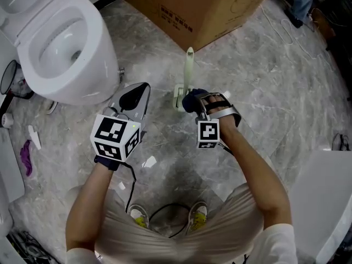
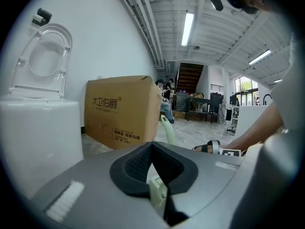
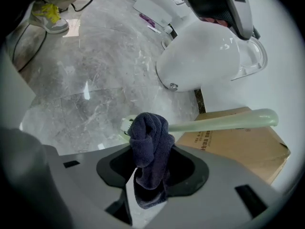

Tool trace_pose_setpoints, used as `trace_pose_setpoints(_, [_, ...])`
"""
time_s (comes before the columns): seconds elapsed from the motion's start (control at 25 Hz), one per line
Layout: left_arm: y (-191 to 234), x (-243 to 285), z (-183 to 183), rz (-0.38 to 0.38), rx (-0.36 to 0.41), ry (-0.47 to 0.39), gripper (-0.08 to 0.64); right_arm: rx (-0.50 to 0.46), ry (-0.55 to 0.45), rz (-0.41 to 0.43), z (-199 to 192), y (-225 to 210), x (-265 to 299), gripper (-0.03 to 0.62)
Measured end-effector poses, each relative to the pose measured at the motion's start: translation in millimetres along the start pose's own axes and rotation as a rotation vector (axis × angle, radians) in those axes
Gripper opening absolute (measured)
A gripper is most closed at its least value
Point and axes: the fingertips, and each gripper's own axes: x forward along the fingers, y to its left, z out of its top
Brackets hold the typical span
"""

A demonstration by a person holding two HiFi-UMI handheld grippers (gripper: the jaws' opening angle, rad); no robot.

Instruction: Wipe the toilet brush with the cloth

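A pale green toilet brush (image 1: 189, 65) stands upright in its holder (image 1: 179, 97) on the marble floor, in front of the cardboard box. My right gripper (image 1: 193, 101) is shut on a dark blue cloth (image 1: 192, 99), which rests against the low end of the brush beside the holder. In the right gripper view the cloth (image 3: 150, 144) bunches out of the jaws and covers the low end of the handle (image 3: 224, 120). My left gripper (image 1: 141, 92) hovers left of the brush, its jaws together and holding nothing. In the left gripper view the handle (image 2: 167, 128) rises beyond them.
A white toilet (image 1: 60, 48) stands at the upper left with its seat raised. The large cardboard box (image 1: 203, 10) is close behind the brush. A purple object (image 1: 26, 157) lies on the floor at left, a white unit (image 1: 324, 202) at right, and a black cable (image 1: 165, 210) by my feet.
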Motion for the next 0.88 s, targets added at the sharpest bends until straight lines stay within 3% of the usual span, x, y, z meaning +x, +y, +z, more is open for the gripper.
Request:
trace_pose_setpoints(0.12, [6.4,9.1,4.8,0.009,0.034,-0.008,0.000,0.015,-0.088,-0.007,25.7,5.6,-25.4,0.184])
trace_pose_setpoints(0.24, [27.2,13.4,16.8,0.037,0.061,-0.035,0.000,0.044,-0.189,-0.111,57.0,-18.4,-66.2,0.184])
trace_pose_setpoints(0.36, [49.3,11.1,23.4,0.070,0.013,-0.060,0.000,0.092,-0.234,-0.247,64.8,-60.6,-102.5,0.183])
trace_pose_setpoints(0.48, [54.5,10.8,18.7,0.082,-0.006,-0.046,0.000,0.182,-0.243,-0.397,56.9,-110.9,-140.2,0.183])
trace_pose_setpoints(0.68, [38.5,10.8,4.8,0.030,0.061,-0.003,0.000,0.254,-0.216,-0.605,44.1,-177.2,-178.4,0.183])
trace_pose_setpoints(0.88, [30.0,3.6,2.3,0.003,0.106,0.002,0.000,0.277,-0.169,-0.605,40.8,-189.3,-164.5,0.183])
